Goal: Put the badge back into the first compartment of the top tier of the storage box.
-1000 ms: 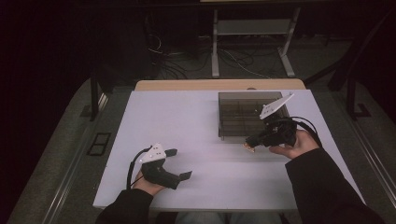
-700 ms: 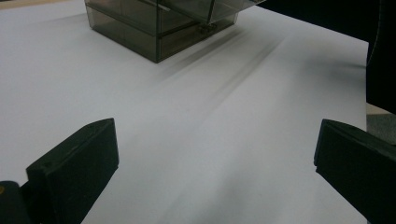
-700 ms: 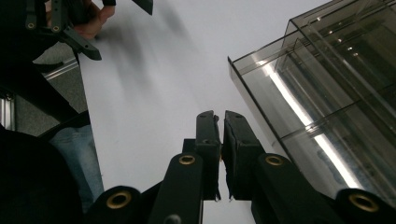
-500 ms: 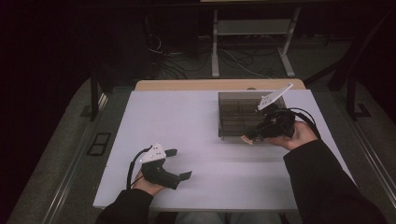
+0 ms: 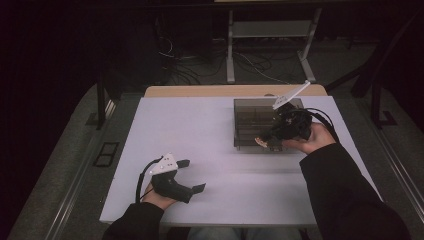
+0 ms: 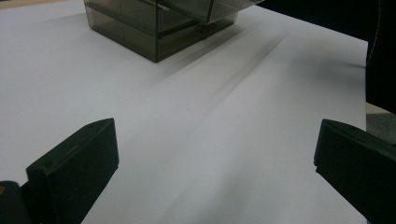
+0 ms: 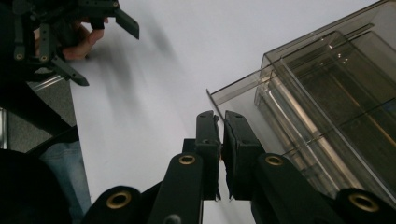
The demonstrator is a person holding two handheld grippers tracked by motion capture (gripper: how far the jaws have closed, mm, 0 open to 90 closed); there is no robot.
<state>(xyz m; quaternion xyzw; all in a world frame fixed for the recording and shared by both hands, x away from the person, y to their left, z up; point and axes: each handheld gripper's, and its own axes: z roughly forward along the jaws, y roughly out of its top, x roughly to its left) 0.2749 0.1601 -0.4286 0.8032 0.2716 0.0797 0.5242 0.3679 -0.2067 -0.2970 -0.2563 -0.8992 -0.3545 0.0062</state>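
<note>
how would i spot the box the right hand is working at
Look at the white table, far right part. The box is a smoky see-through plastic case with dividers inside, right by the right tongs. Nothing else lies on the table besides the tongs.

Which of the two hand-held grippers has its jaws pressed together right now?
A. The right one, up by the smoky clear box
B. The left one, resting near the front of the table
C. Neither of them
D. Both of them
A: the right gripper has its jaws closed together beside the lid of the smoky clear box, while the left gripper rests with its jaws wide apart.
</note>
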